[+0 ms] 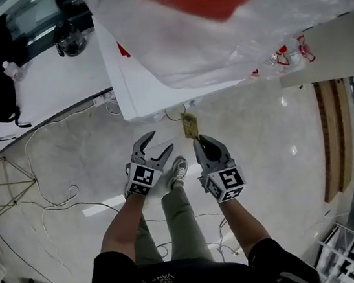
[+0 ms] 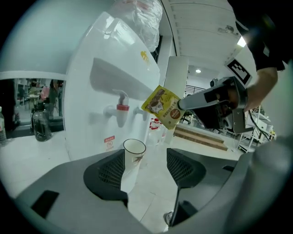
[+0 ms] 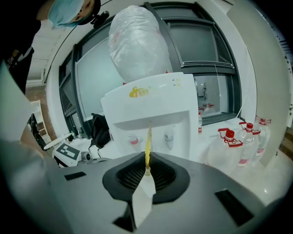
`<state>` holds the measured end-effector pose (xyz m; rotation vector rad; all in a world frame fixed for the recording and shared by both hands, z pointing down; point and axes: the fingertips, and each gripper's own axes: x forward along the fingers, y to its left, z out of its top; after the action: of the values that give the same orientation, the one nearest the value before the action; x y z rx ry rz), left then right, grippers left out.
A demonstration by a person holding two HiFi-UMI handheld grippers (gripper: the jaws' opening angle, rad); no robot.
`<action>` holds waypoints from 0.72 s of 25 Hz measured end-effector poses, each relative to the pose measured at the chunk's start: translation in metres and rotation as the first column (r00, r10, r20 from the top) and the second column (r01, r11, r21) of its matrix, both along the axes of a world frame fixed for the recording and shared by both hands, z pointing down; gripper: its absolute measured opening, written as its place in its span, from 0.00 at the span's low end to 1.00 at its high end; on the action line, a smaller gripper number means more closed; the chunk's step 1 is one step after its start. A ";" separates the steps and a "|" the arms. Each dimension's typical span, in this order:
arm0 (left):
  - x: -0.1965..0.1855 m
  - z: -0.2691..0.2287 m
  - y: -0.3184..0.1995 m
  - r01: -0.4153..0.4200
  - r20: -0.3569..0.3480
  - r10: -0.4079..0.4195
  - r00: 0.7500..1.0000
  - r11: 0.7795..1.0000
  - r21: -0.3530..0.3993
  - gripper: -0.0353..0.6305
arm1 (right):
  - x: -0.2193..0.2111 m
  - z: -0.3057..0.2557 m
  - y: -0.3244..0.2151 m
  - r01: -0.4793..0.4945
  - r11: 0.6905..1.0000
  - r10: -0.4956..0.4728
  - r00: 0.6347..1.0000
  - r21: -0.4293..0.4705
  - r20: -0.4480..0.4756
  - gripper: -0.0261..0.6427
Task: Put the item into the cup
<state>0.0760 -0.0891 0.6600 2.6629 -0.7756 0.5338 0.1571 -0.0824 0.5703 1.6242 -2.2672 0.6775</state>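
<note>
The item is a small yellow sachet (image 1: 190,126), and my right gripper (image 1: 198,141) is shut on its lower end. It stands edge-on between the closed jaws in the right gripper view (image 3: 148,146). In the left gripper view the sachet (image 2: 165,107) hangs from the right gripper (image 2: 181,105), above and right of a white paper cup (image 2: 132,157). The cup stands upright in front of the dispenser, seen through the gap of my left gripper (image 2: 145,155), close to the left jaw. Whether it touches that jaw I cannot tell. The left gripper (image 1: 161,141) is open, level with the right one.
A white water dispenser (image 2: 100,91) with red and white taps stands just ahead, a plastic bag (image 1: 212,21) on top. Water bottles with red caps (image 3: 238,141) stand to its right. A glass jar (image 2: 40,123) and a black bag (image 3: 98,128) are at the left. Cables (image 1: 54,200) run across the floor.
</note>
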 end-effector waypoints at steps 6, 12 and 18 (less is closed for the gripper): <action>-0.003 0.027 -0.016 -0.009 0.010 0.009 1.000 1.000 0.018 0.48 | -0.010 0.031 -0.020 0.024 1.000 -0.024 0.999 0.007 -0.028 0.12; 0.000 0.052 -0.027 -0.010 0.000 0.010 1.000 0.999 0.032 0.48 | -0.016 0.062 -0.044 0.047 0.999 -0.046 0.996 0.011 -0.082 0.12; 0.003 0.076 -0.029 -0.007 -0.012 0.008 1.000 1.000 0.030 0.48 | -0.012 0.089 -0.061 0.043 0.998 -0.038 0.991 0.035 -0.129 0.12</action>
<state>0.0790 -0.1184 0.7364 2.6946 -0.7760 0.5116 0.1451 -0.1429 0.6593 1.5863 -2.2266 0.5073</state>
